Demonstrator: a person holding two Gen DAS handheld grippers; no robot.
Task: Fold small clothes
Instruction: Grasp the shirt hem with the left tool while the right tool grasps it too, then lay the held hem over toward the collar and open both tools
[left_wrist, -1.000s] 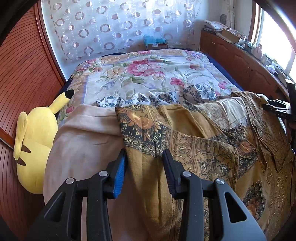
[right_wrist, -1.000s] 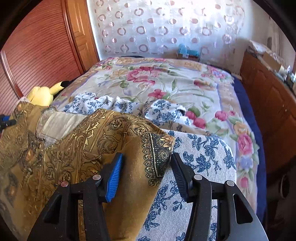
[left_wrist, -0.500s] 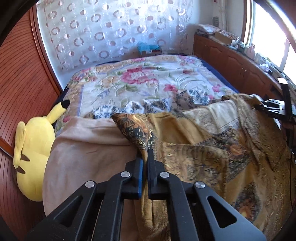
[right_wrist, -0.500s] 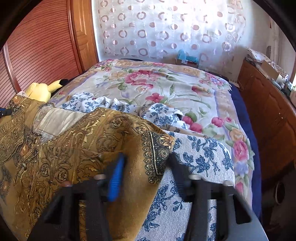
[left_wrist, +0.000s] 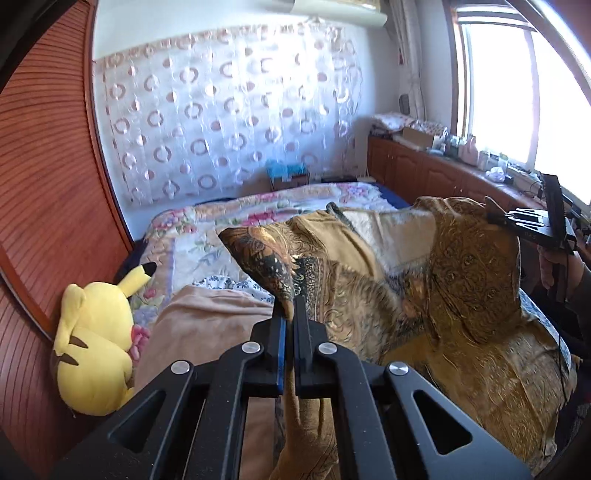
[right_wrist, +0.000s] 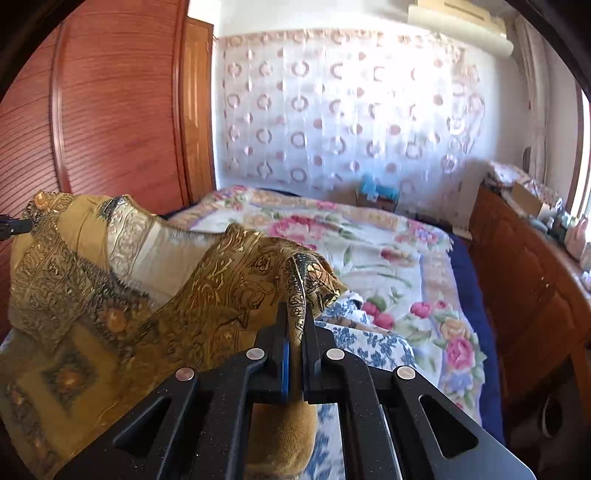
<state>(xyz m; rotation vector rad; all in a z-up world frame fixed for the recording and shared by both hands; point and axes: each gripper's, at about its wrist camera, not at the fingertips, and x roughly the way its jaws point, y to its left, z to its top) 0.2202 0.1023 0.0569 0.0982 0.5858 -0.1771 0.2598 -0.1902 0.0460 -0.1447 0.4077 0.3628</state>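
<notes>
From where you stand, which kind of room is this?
Most likely a bedroom in a home. A bed with a floral bedspread fills the middle, a yellow plush toy lies beside it against a wooden wardrobe, and a patterned curtain covers the far wall.

Left gripper clamped on corner of gold patterned garment, right gripper pinching far corner, floral bed, yellow plush toy at left.
</notes>
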